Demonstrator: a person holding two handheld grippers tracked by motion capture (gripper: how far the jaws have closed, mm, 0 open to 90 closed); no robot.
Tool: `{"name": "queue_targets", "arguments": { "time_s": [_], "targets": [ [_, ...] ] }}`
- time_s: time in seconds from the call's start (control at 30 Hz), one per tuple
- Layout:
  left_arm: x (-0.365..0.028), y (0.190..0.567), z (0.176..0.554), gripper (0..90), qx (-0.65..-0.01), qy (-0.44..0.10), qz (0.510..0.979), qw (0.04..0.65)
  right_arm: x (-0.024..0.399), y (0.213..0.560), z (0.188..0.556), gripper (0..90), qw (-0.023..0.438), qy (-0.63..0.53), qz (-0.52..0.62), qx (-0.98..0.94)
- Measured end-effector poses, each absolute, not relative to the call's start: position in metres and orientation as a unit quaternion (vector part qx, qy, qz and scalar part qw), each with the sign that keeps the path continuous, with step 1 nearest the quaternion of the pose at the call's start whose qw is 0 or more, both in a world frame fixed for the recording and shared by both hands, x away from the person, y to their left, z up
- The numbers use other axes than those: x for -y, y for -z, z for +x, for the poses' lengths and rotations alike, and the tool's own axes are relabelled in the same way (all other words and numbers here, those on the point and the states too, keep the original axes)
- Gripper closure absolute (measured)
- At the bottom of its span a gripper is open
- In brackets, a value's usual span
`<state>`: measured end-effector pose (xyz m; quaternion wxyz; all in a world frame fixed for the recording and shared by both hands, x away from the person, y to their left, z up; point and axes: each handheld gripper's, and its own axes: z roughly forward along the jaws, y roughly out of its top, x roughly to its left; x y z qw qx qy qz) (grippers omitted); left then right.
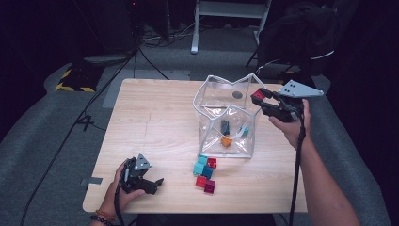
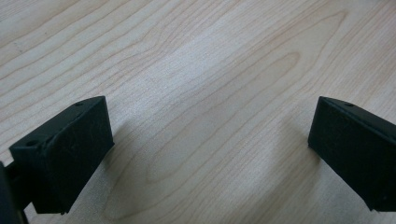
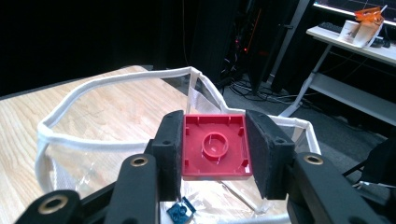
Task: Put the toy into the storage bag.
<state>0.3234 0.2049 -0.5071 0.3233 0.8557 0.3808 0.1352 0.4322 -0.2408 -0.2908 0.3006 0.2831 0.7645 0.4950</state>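
While the right gripper (image 3: pixel 215 154) clamped the stiff, light red plastic brick (image 3: pixel 215 147) by its flat sides, the left gripper (image 2: pixel 210 149) stood apart.

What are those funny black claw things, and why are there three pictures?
Those are grippers: hand-held tools with two black jaws that pinch things, one in each of a person's hands. One picture comes from a camera up high, looking down at the wooden table. The other two come from small cameras riding on the grippers, looking along their jaws.

The left gripper rests low near the table's front edge, jaws wide open with nothing between them, just wood below. The right gripper pinches a red block, hollow side showing, over the rim of a clear plastic bag with white edging.

Inside the bag lie a few small blocks. In front of it sits a little pile of teal and red blocks.
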Motion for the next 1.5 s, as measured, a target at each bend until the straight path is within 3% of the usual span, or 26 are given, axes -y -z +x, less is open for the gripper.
{"name": "queue_targets", "arguments": {
  "time_s": [0.97, 1.5],
  "targets": [
    [-0.205, 0.507, 0.323, 0.1, -0.381, -0.136, 0.855, 0.323, 0.213, 0.306, 0.472, 57.1, 0.292, -0.451, 0.317, -0.781],
    [-0.205, 0.507, 0.323, 0.1, -0.381, -0.136, 0.855, 0.323, 0.218, 0.308, 0.452, 55.9, 0.277, -0.473, 0.303, -0.779]
  ]
}}
